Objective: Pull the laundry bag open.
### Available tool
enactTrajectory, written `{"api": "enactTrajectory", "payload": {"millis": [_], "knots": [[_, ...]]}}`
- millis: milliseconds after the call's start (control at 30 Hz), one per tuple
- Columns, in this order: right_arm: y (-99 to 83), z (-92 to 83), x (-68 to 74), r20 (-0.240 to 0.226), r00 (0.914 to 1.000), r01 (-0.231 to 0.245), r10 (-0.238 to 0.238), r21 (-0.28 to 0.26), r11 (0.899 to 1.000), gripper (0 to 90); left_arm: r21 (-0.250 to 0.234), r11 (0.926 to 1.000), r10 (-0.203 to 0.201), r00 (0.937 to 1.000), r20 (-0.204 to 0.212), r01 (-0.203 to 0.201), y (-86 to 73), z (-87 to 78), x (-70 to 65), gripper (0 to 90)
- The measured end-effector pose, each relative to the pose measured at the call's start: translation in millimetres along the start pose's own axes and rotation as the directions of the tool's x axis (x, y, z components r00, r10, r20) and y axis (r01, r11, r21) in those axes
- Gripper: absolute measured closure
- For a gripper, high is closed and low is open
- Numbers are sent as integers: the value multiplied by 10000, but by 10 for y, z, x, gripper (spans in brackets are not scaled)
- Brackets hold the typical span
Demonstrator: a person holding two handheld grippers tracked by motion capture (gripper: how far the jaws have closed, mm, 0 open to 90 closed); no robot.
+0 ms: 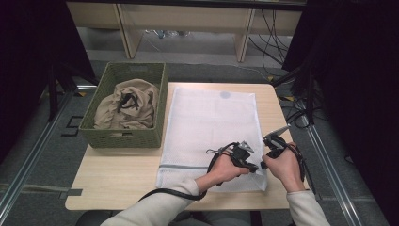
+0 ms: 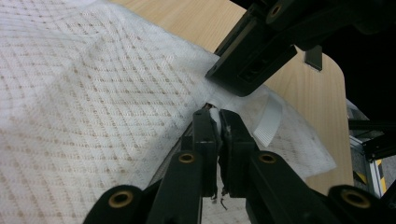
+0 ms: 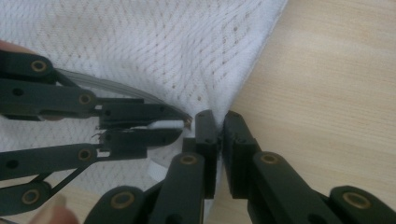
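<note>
- My left gripper [image 2: 218, 122] has its jaws pinched together on the mesh bag [image 1: 211, 127] near the zipper end, with a sliver of white fabric caught between them; it may be the zip pull, but that is too small to tell.
- My right gripper [image 3: 218, 125] is clamped too, biting the bag's edge right at its near right corner, just beside the left one; the two sets of jaws nearly meet.
- The zipper [image 1: 183, 166] runs as a grey line along the bag's near end, and from the high view I cannot tell whether it has opened at all.
- The bag lies flat on the table [image 1: 117, 174], spread from the far edge toward the near edge, on the right half, its right side close to the table's right edge.
- A white tab [image 2: 268, 119] sticks out of the bag near my jaws.
- The basket [image 1: 124, 134] stands at the far left corner, touching or just beside the bag's left side, with the beige garment [image 1: 127, 106] heaped inside.
- My judgement: I have hold of the bag's mouth, no more. Opening it, fetching the garment, stuffing it in and closing up all remain.
</note>
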State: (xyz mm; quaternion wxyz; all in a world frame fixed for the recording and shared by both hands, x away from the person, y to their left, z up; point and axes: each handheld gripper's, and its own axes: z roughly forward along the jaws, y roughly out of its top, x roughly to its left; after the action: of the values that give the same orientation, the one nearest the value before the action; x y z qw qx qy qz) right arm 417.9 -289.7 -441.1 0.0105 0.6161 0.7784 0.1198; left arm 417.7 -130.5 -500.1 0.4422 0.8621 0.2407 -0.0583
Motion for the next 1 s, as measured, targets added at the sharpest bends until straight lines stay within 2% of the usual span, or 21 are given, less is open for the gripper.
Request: {"api": "enactTrajectory", "payload": {"millis": [33,67,100,167,200,233,267,400,433,467,533,600,633,667,700,733,767,800,933,967,1000], "knots": [[-3,-20,36,-27,9982,-596,597,255,9979,864,-36,9999,-103,9999,39,103,-3,-6,-6,863],[-4,-14,23,-24,9988,-479,479,182,9987,864,-116,9997,-221,9998,23,221,-10,-11,-11,864],[-8,6,-18,-44,10000,-12,12,-183,9998,865,-100,9998,-169,9999,-20,168,-14,-20,-6,865],[-11,-3,-15,-112,9999,-111,109,-147,9998,865,-110,9996,-274,9996,-28,274,-26,-33,-11,866],[-14,-18,17,-127,9980,-618,619,109,9980,865,-86,9995,-307,9995,-30,307,-34,-45,-8,866],[-13,5,-28,-65,10000,-38,37,-209,9998,865,-88,9992,-395,9992,-21,395,-40,-53,-7,867],[-17,-2,3,-218,9977,-639,640,52,9979,865,-93,9989,-452,9990,-51,451,-48,-63,-10,867],[-12,8,-15,-54,9995,-324,324,-61,9995,866,-81,9995,-312,9993,-183,310,-55,-98,0,867],[-13,-7,-1,-13,9978,-668,669,133,9977,866,-103,9993,-369,9992,-173,367,-58,-106,1,867],[-13,9,-40,-16,9998,-206,206,-150,9997,866,-118,9993,-347,9993,-140,346,-62,-112,1,867],[-14,11,-39,-65,9998,-210,209,-127,9997,866,-65,9994,-340,9992,-214,339,-63,-120,-8,866],[-16,15,-22,8,9993,-366,366,-90,9993,866,-64,9996,-277,9993,-243,276,-69,-127,-4,867],[-15,-2,14,-69,9960,-885,887,174,9959,866,-88,9994,-348,9992,-202,347,-75,-134,-6,866],[-12,21,-38,26,9998,-182,182,-52,9998,866,-36,9997,-251,9994,-226,251,-78,-140,2,867],[-14,22,-38,18,9998,-184,184,-39,9998,866,-76,9994,-331,9992,-245,329,-87,-141,-1,867],[-16,12,-13,-16,9987,-515,515,119,9986,866,-66,9994,-340,9992,-218,339,-91,-144,-4,867],[-15,20,-26,-34,9998,-183,183,3,9998,866,-55,9995,-318,9992,-223,317,-95,-148,-3,867],[-15,6,10,-4,9983,-576,576,190,9982,866,-32,9995,-314,9993,-208,313,-96,-154,-2,867],[-16,3,16,81,9974,-722,720,263,9970,866,-74,9995,-298,9993,-241,297,-108,-174,-5,867],[-17,25,-23,124,9994,-318,318,-22,9995,866,-54,9996,-263,9993,-257,262,-110,-181,0,867],[-14,20,-21,132,9993,-364,362,144,9992,867,-70,9994,-331,9992,-234,329,-116,-186,-5,867]]}}
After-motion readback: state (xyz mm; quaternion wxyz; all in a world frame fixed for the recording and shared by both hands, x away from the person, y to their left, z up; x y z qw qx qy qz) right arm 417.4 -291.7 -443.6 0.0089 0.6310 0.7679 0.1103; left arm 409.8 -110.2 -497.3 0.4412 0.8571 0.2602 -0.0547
